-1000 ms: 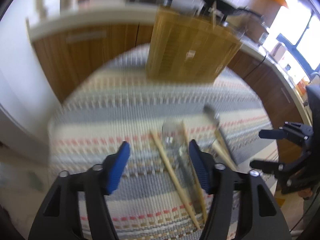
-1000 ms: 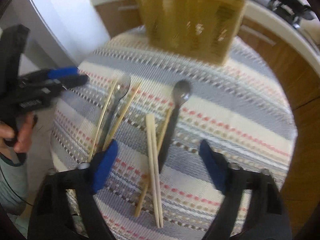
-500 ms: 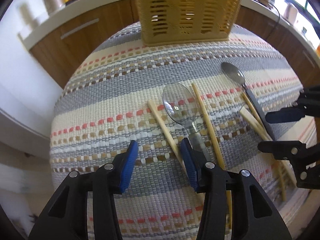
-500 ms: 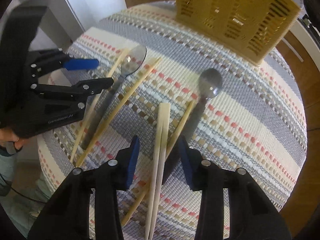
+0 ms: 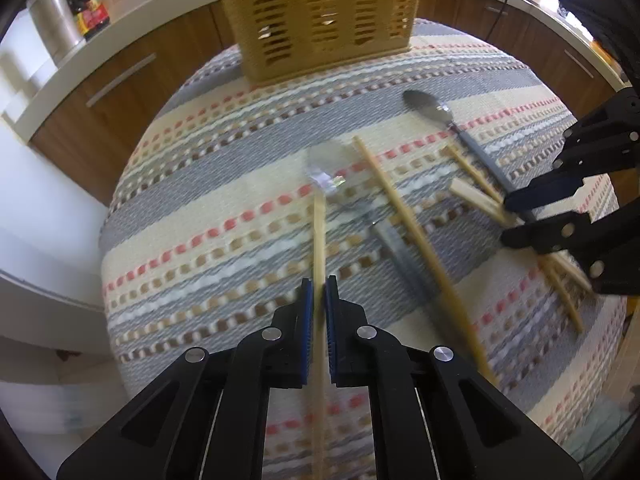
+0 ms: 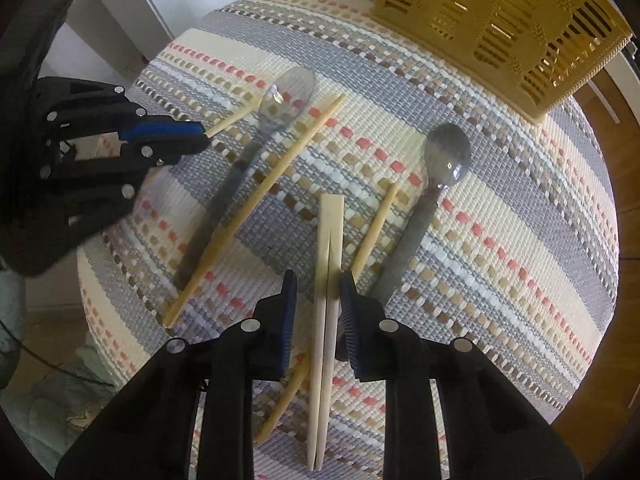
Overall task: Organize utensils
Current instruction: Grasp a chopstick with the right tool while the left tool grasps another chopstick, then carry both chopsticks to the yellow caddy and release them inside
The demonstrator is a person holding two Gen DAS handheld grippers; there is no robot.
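Through my left wrist camera, I see my left gripper [image 5: 319,300] clenched on one long wooden chopstick [image 5: 319,240]. Half a second ago these blue pads were wide apart with the chopstick lying between them on the striped woven cloth [image 5: 200,200]. Now they have closed on it, so I think this stick is ready to be lifted. A clear plastic spoon [image 5: 326,168] lies just past the stick's tip, and another chopstick [image 5: 404,216] lies just beside it. Farther right is a gray spoon [image 5: 428,106] with a gray handle. The yellow slotted basket [image 5: 320,12] stands at the far end of the cloth, well apart from my stick. I think that is where the things must go. Now my right wrist camera. My right gripper [image 6: 318,300] is around a pale joined pair of chopsticks [image 6: 328,264] that lies flat on the cloth. The pads have come much closer than they were a moment ago, but I see small gaps on both sides, so this gripper is not gripping yet. A loose chopstick [image 6: 374,226] and the gray spoon's handle lie just to the right of the pair, so I must close with care and not catch them. The basket is far up on the right here. Nothing has been carried to it yet.
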